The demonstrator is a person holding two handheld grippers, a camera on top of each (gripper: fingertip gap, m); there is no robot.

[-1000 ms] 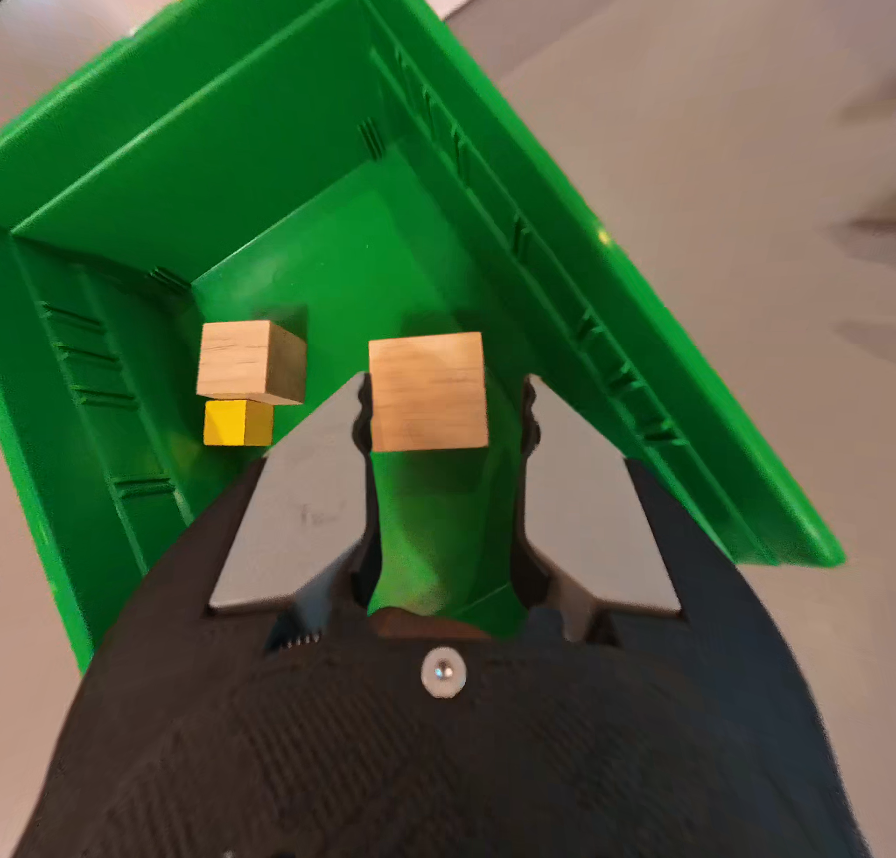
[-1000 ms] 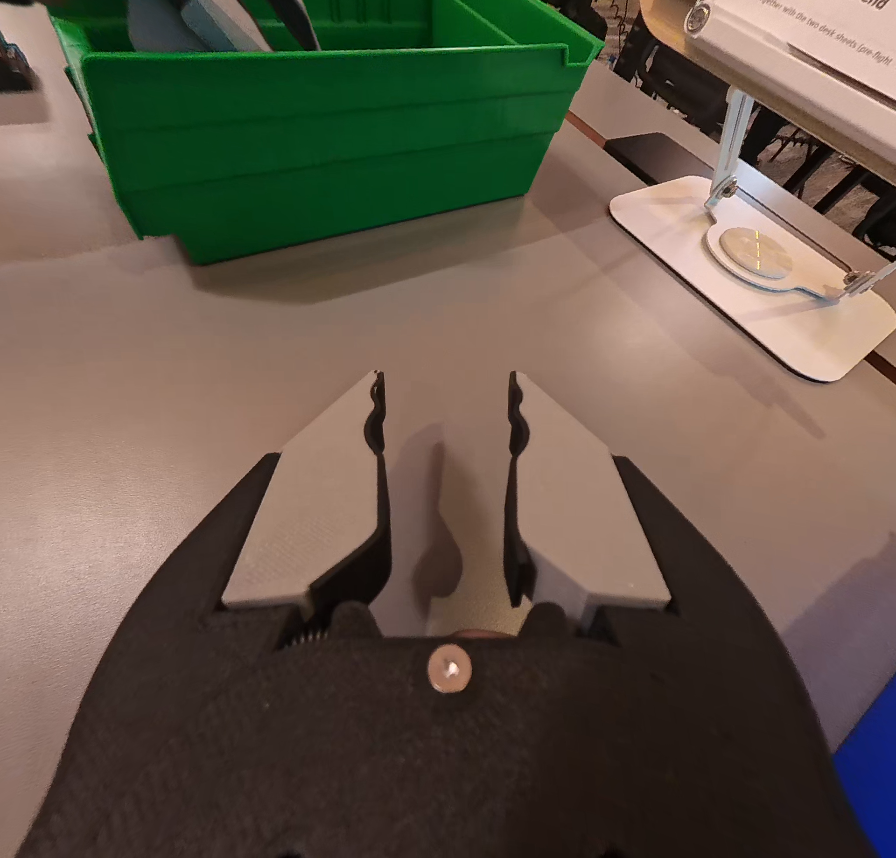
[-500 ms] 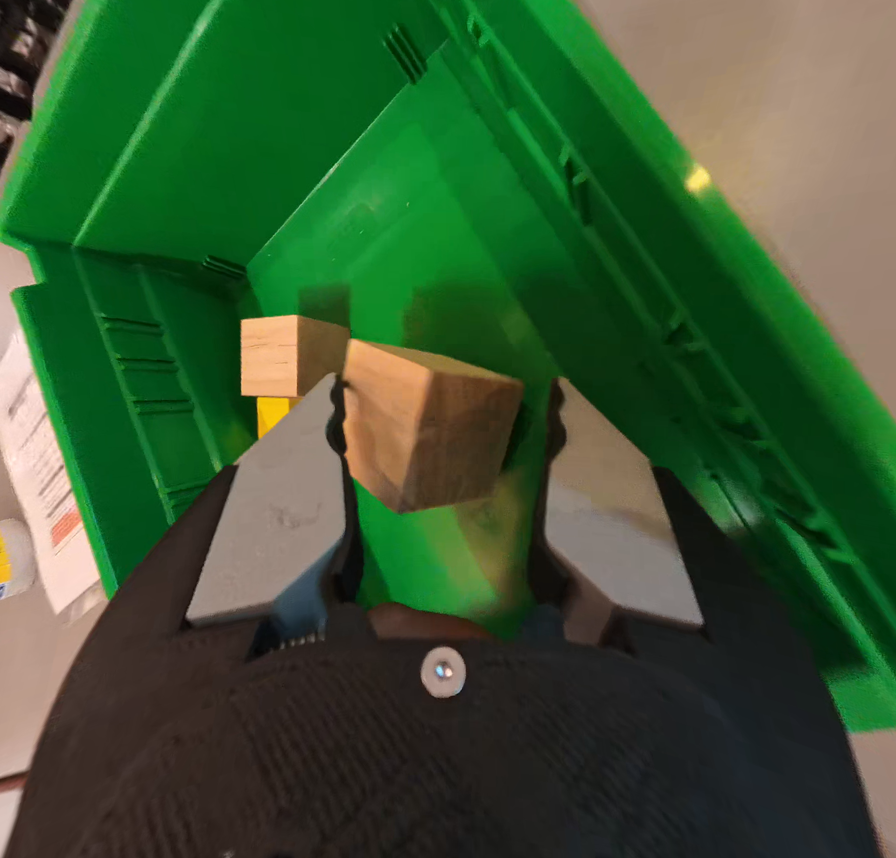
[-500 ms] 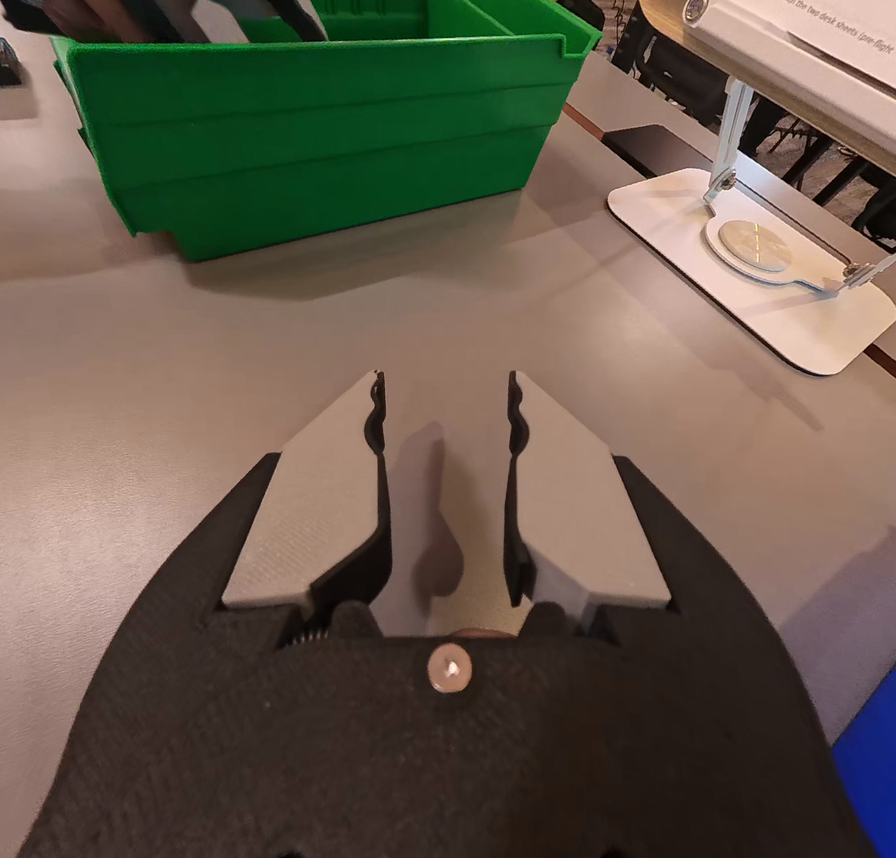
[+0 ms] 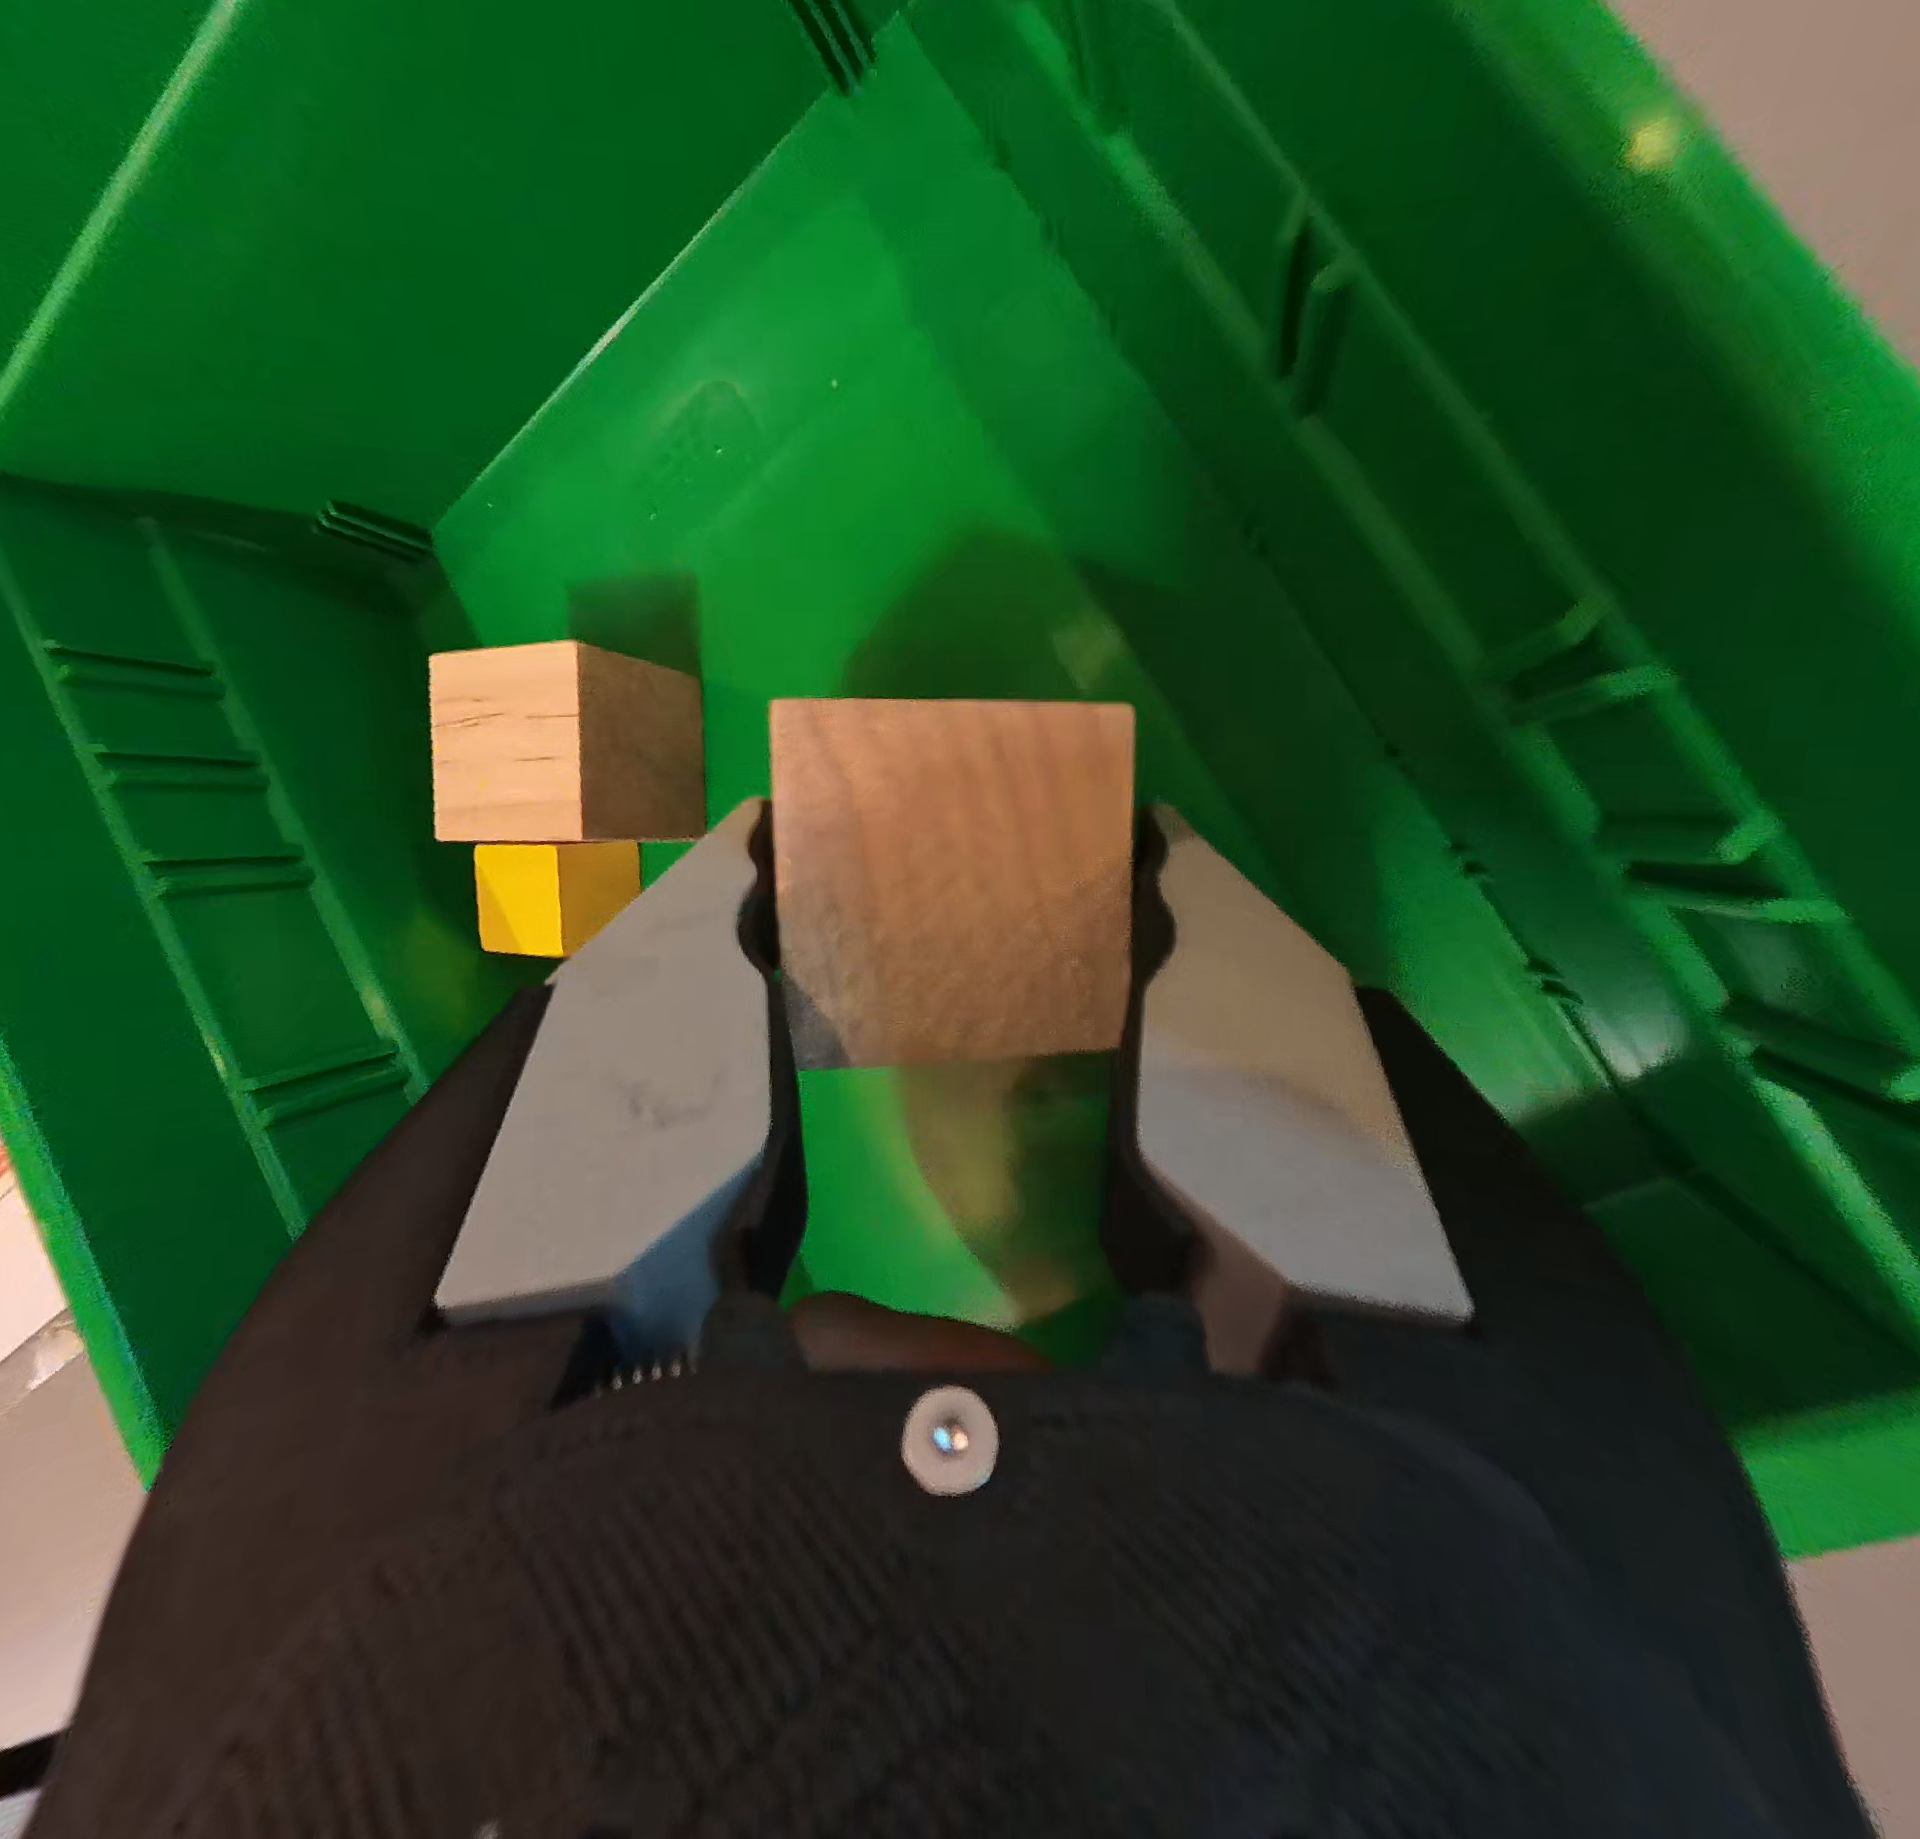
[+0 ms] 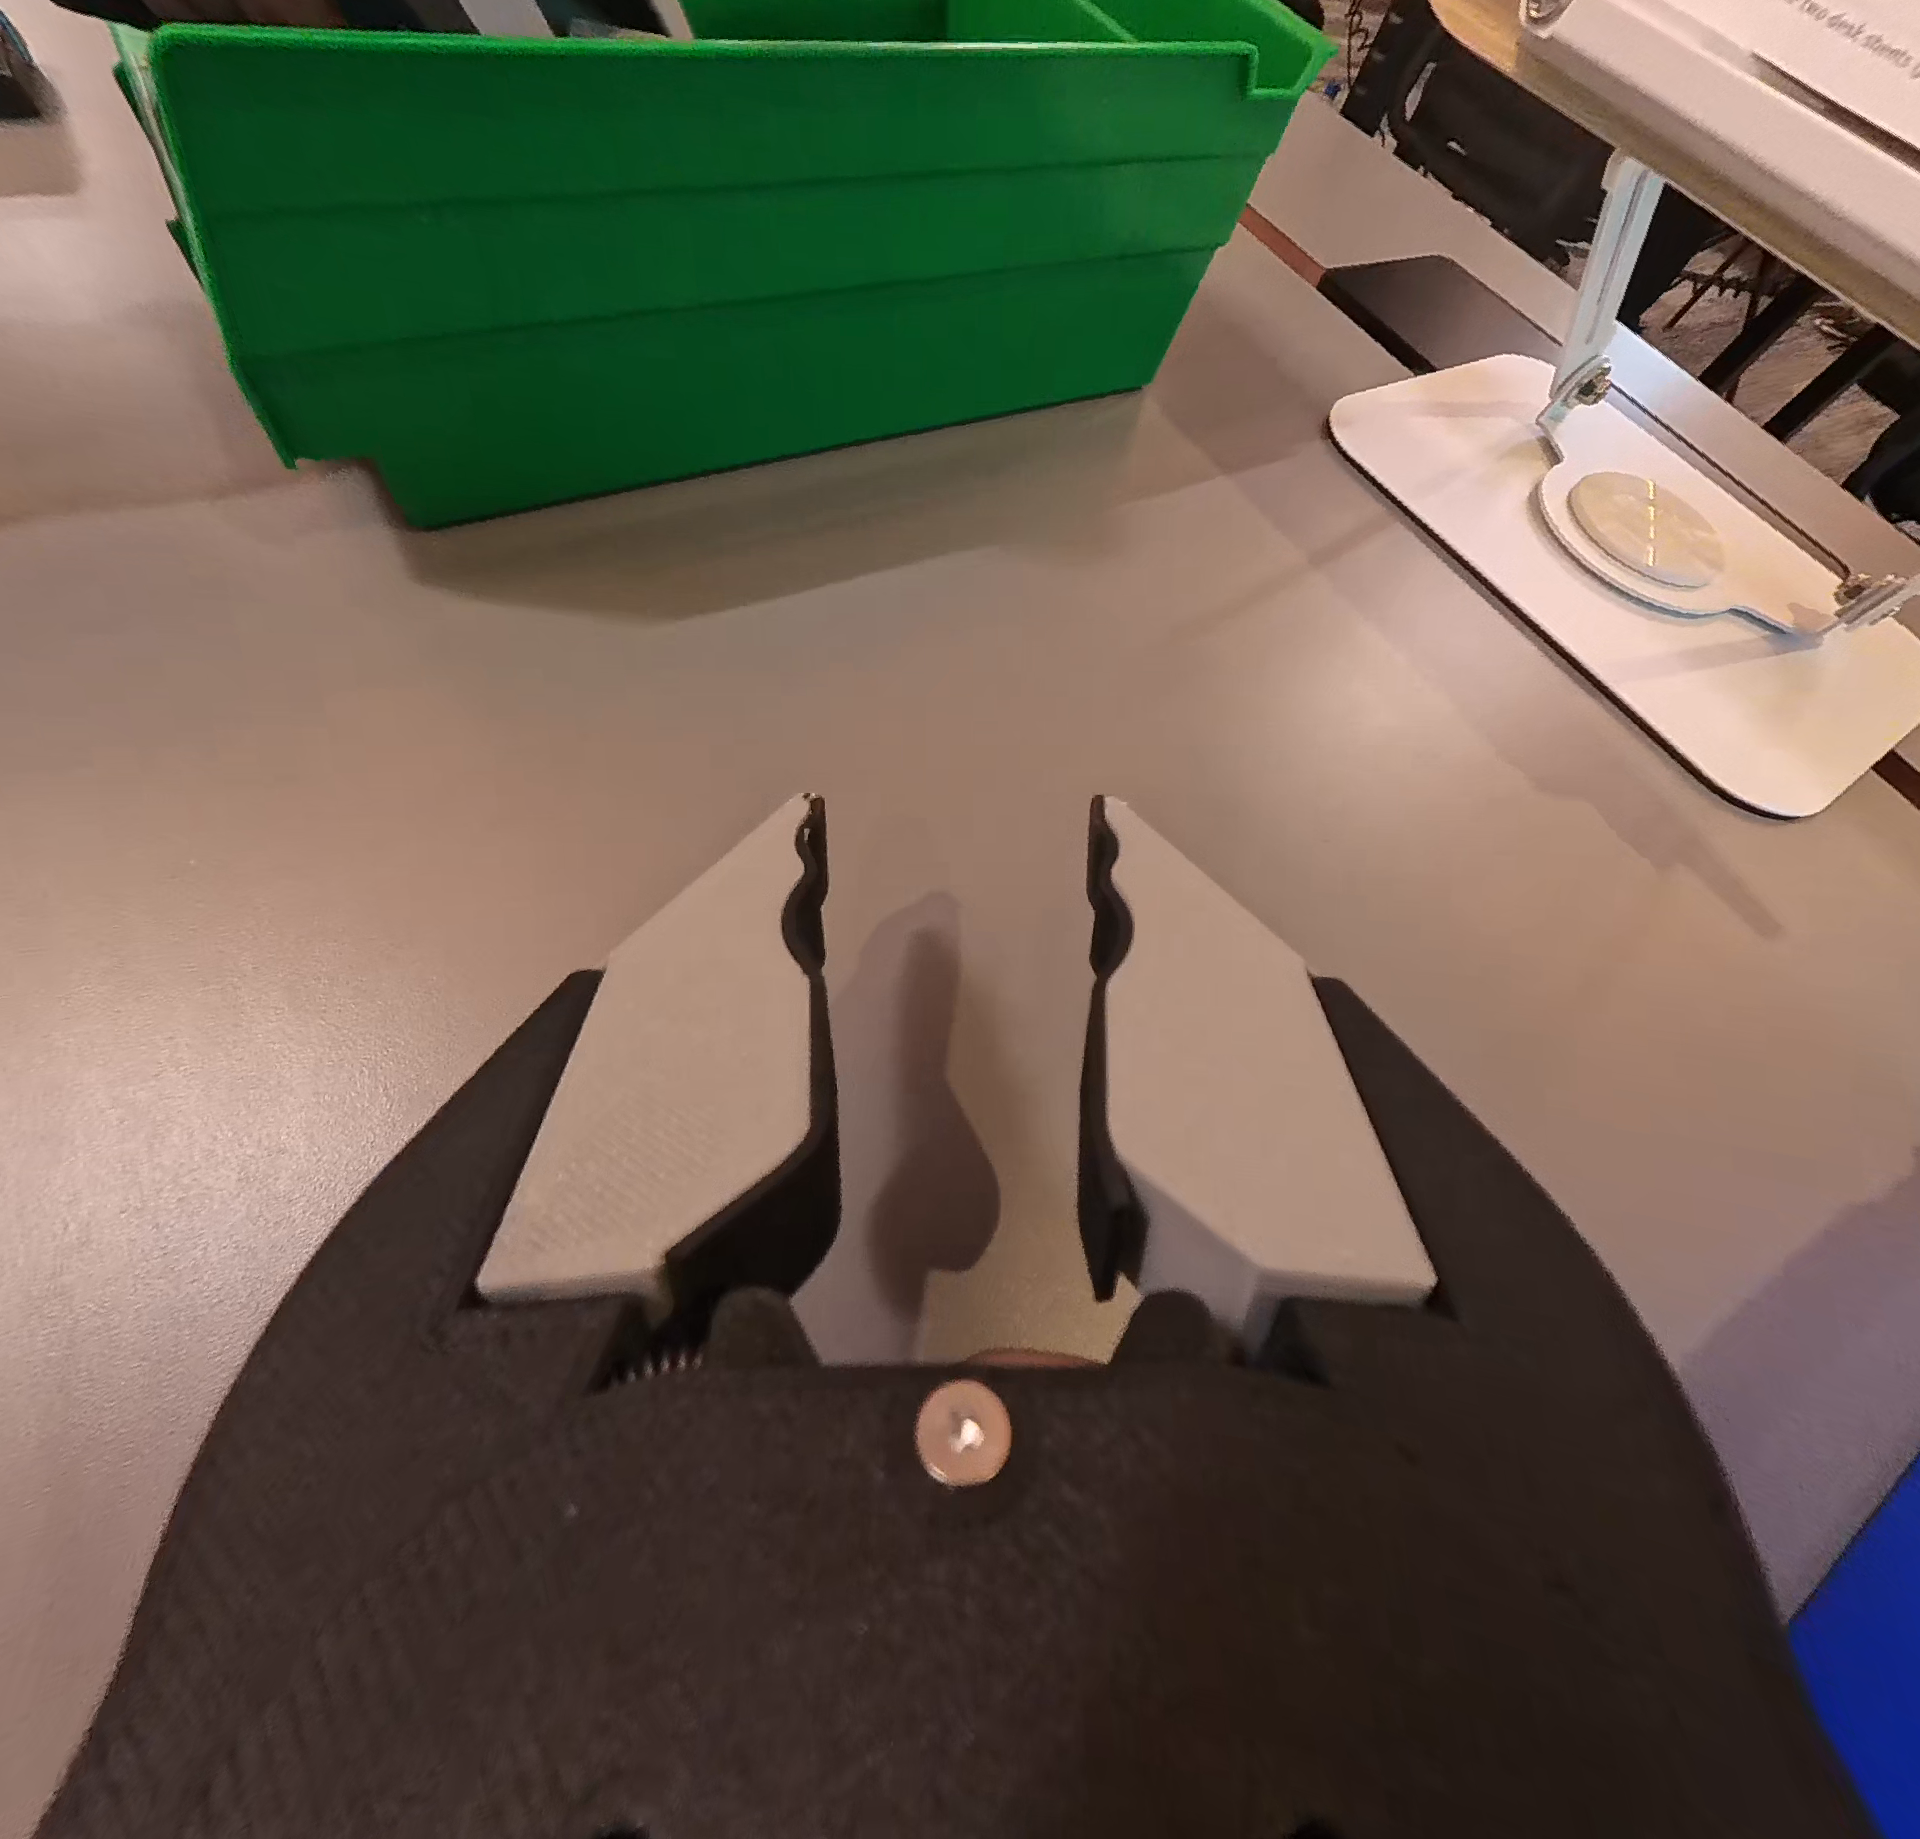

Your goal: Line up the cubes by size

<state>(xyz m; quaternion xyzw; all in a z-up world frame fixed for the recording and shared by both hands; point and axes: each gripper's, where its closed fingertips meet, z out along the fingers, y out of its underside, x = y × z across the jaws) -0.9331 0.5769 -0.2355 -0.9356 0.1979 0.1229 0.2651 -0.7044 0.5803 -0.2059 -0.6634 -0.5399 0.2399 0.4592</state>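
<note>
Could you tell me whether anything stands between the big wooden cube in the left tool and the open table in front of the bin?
Yes: the big wooden cube sits inside the green bin, whose near wall separates it from the table.

Grey table (image 6: pixel 727 709), pretty plain matte top. Sitting right on it: 1 green bin (image 6: pixel 707 262) at the far side, and 1 white flat stand base (image 6: pixel 1455 449) off to the right near the edge. Bit of something blue (image 6: pixel 1870 1571) at the bottom right corner, can't tell what.
</note>
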